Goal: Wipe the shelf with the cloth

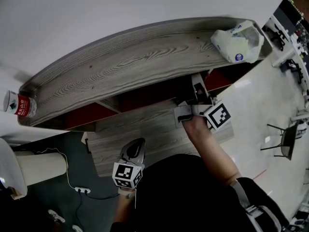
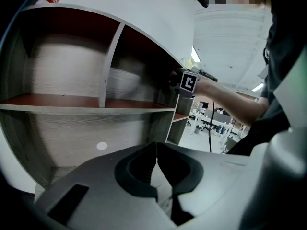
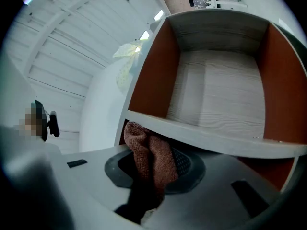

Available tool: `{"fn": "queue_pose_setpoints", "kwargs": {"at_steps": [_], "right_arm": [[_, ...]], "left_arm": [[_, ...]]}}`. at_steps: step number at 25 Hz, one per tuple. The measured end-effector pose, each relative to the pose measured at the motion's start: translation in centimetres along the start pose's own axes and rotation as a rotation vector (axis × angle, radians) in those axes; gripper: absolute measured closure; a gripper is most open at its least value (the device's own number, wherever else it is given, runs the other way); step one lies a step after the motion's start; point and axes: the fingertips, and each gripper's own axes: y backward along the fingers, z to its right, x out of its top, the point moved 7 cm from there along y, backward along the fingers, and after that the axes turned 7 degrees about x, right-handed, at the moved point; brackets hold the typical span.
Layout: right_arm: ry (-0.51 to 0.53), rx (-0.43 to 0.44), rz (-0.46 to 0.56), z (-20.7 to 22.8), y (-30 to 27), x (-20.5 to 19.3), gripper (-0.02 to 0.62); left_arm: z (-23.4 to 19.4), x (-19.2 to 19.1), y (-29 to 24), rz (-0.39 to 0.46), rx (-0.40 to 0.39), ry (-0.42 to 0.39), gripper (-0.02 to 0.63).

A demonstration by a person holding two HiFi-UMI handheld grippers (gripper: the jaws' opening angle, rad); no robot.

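The shelf unit (image 1: 130, 64) is grey wood with a curved top and red-brown inner walls. My right gripper (image 1: 197, 90) reaches under that top, at the front of an upper compartment. It is shut on a rust-brown cloth (image 3: 152, 157), which bunches up between the jaws of the right gripper (image 3: 154, 150) in the right gripper view. The cloth sits just under the front edge of a shelf board (image 3: 211, 138). My left gripper (image 1: 135, 148) hangs lower, in front of the unit. The left gripper (image 2: 156, 164) is shut with nothing in it. The head view hides the cloth.
On the unit's top stand a bottle with a red label (image 1: 19, 104) at the left end and a white plastic bag (image 1: 240, 42) at the right end. A power strip with cable (image 1: 82, 190) lies on the floor at the left. A chair (image 1: 286, 140) stands at the right.
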Motion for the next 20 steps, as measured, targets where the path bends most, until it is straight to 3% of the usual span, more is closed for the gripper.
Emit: {"fn": "queue_pose_setpoints", "kwargs": {"at_steps": [6,14,20], "right_arm": [[0.014,-0.026,0.025,1.1,-1.2,-0.3,0.514],[0.005,-0.172,0.017,3.8,0.9,-1.8,0.514],[-0.029,-0.151,-0.075,3.3,0.6,-5.4,0.514]], "left_arm": [[-0.3,0.1,0.3,0.0,0.019,0.005,0.598],[-0.6,0.0,0.7,0.003,0.043,0.019,0.598],[-0.7,-0.6,1.6,0.002,0.066,0.043,0.598]]}}
